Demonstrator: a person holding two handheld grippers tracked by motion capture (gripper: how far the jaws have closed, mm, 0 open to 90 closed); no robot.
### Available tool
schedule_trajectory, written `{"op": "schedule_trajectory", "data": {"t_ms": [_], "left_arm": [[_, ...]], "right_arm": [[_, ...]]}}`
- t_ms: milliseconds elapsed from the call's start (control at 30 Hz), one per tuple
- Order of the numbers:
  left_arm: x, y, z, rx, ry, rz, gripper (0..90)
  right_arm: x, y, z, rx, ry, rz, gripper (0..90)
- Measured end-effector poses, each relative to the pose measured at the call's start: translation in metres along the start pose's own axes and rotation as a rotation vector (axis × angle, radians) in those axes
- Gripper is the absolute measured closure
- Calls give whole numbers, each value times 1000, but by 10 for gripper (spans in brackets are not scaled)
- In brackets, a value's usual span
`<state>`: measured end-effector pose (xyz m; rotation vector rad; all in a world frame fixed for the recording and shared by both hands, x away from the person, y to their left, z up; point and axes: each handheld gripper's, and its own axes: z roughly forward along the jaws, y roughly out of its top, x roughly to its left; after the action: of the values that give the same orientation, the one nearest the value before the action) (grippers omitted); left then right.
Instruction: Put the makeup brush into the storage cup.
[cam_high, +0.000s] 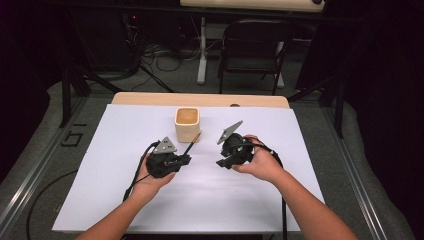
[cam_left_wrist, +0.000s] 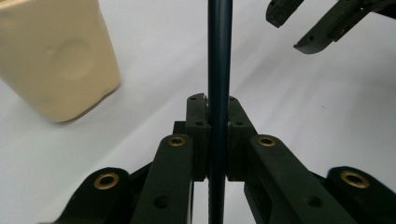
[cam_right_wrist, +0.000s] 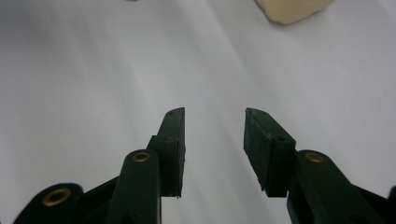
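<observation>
A thin dark rod (cam_left_wrist: 219, 70), pen- or brush-like, smooth and round in section, runs straight up between the jaws of the left tool (cam_left_wrist: 218, 135), which are pressed together on it and pinch it near mid-length. In the high view the rod (cam_high: 193, 143) slants from the left tool (cam_high: 184, 159) up toward the cream cup, its far tip light-coloured and just beside the cup's lower right corner; whether tip and cup touch cannot be told.

The cream cup (cam_high: 187, 125) is squarish with rounded corners, open-topped, upright on the white sheet (cam_high: 125, 200) covering the bench (cam_high: 200, 99). A shallow round dimple marks its side wall (cam_left_wrist: 56, 56).

The left hand (cam_high: 152, 172) grips its tool from behind, forearm entering from the bottom. The right hand (cam_high: 262, 162) holds the right tool (cam_high: 225, 161) near the rod, pointing left and down; its jaws (cam_right_wrist: 215, 149) stand spread with nothing between them, bare sheet beneath.

No brand, label or legible writing appears on any item.
</observation>
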<state>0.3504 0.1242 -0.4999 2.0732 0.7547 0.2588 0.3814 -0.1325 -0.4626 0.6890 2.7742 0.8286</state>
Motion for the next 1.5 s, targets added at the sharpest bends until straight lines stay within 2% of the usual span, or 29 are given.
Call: {"op": "schedule_trajectory", "data": {"t_ms": [100, 167, 233, 400, 500, 600, 733, 1033, 1200, 1400, 1500], "left_arm": [[0, -2, -1, -19, -9, -12, 840], [-1, -3, -1, -28, -10, -18, 840], [-1, -5, -2, -35, -9, -17, 840], [-1, -7, -3, -50, -8, -22, 840], [-2, -9, -3, -54, -4, -22, 840], [-3, -11, -3, -63, -2, -25, 840], [-5, -13, -2, -71, 6, -20, 840], [-8, -13, 0, -75, 16, -8, 840], [-10, -13, 2, -84, 16, -12, 840], [-12, -12, 3, -94, 19, -15, 840], [-13, -12, 4, -98, 23, -16, 840]], "right_arm": [[-1, -1, -2, -79, -5, 43, 589], [-1, -3, -4, -109, -1, 85, 585], [-1, -5, -3, -147, -10, 105, 585], [-2, -12, -1, -202, -1, 171, 584], [-2, -16, 0, -236, 21, 218, 584], [-1, -18, 0, -268, 19, 243, 589], [2, -22, 1, -353, 47, 312, 592], [6, -27, 6, -391, 75, 370, 617], [6, -26, 3, -464, 74, 409, 639], [6, -27, 0, -561, 117, 481, 665], [3, -30, 2, -606, 190, 542, 673]]}}
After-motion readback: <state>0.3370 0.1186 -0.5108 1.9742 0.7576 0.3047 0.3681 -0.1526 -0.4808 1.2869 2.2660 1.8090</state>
